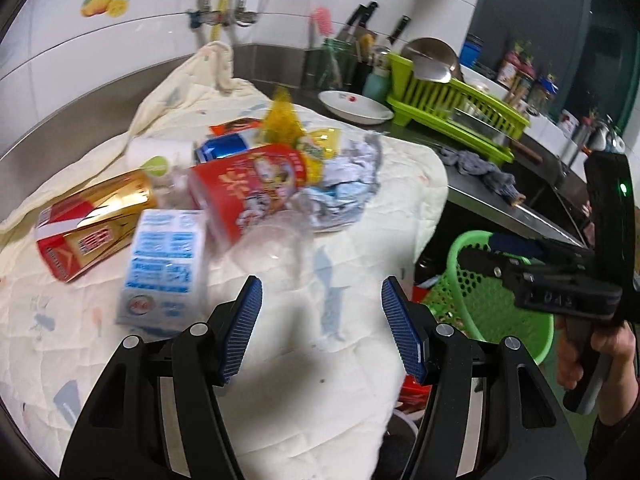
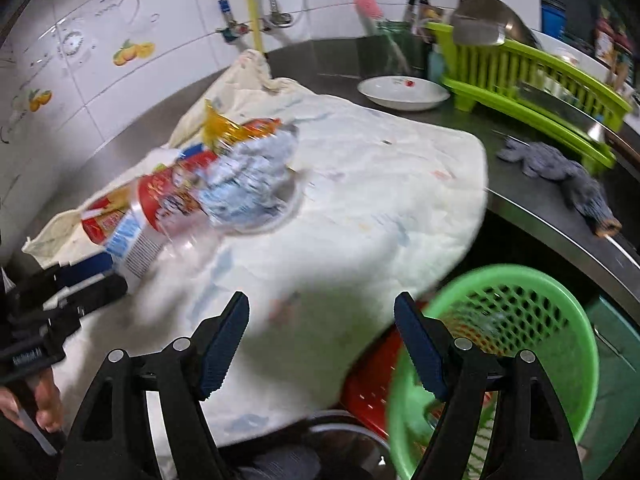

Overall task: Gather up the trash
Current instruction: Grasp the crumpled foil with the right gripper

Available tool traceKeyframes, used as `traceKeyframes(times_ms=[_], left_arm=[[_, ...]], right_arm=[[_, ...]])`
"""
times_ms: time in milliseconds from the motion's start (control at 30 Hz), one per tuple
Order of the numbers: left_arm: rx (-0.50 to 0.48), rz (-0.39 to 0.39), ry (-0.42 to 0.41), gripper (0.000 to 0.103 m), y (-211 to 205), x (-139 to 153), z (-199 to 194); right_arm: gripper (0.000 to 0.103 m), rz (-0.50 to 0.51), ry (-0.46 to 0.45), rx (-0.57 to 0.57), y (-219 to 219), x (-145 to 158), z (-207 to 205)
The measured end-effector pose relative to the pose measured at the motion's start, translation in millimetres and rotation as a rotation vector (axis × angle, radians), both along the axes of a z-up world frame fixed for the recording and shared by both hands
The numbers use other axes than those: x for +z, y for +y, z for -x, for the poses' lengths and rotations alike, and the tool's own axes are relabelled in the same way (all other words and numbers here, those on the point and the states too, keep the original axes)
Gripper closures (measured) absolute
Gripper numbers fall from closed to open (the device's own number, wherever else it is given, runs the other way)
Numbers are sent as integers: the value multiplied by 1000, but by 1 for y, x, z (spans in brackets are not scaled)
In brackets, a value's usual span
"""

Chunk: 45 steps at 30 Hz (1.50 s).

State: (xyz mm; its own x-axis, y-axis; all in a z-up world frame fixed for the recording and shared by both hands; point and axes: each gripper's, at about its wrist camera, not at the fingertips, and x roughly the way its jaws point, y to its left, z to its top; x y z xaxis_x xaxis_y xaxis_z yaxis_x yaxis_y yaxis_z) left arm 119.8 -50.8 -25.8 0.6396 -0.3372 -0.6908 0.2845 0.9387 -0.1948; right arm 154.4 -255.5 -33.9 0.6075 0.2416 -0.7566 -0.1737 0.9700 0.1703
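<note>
Mostly the writing is too blurred to read: the red cylindrical snack canister (image 1: 248,192) carries large pale characters and a cartoon picture, and the white-and-blue milk carton (image 1: 164,264) has blocks of blue print and a round red-and-blue logo near its lower end, none of it legible. The gold-and-red cigarette-style box (image 1: 92,224) shows white characters on its red band.

All the trash lies heaped on the far left part of a cream quilted cloth (image 1: 304,380) spread over the steel counter (image 1: 492,196). The canister lies on its side, long axis running far-left to near-right, its open mouth toward the crumpled grey-white paper wad (image 1: 340,188). The carton lies flat, pointing near to far. A clear plastic cup (image 1: 276,248) in front of the canister is hard to make out, possibly tipped over. A yellow crinkled wrapper (image 1: 284,120) stands behind.

The left gripper (image 1: 322,332) hangs above bare cloth with jaws spread wide, holding nothing. The right gripper (image 2: 322,344) is likewise wide apart and empty, over the cloth's near edge beside the green perforated plastic basket (image 2: 520,280), whose near rim is cut off below.
</note>
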Motion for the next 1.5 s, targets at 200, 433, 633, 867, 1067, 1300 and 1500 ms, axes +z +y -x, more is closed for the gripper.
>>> traceKeyframes(times_ms=[200,433,633,867,1067,1300,1500], left_arm=[[25,1,-7,41,14,-2,6],[25,16,8,43,21,-7,9],[16,25,19,43,21,-10,8],[-2,27,35,45,15,-16,1],[-9,32,49,50,10,-20,-6],[-18,26,60,56,2,-25,-21],[-29,-2,72,58,-12,-35,-40]], right_arm=[[30,-60,5,27,20,1,-30],[30,-90,3,39,41,-5,-64],[30,-133,15,17,49,-12,-89],[35,-145,40,-7,55,-25,-110],[49,-142,28,-5,55,-26,-109],[56,-149,-1,6,50,-17,-98],[58,-157,-20,12,43,-9,-87]])
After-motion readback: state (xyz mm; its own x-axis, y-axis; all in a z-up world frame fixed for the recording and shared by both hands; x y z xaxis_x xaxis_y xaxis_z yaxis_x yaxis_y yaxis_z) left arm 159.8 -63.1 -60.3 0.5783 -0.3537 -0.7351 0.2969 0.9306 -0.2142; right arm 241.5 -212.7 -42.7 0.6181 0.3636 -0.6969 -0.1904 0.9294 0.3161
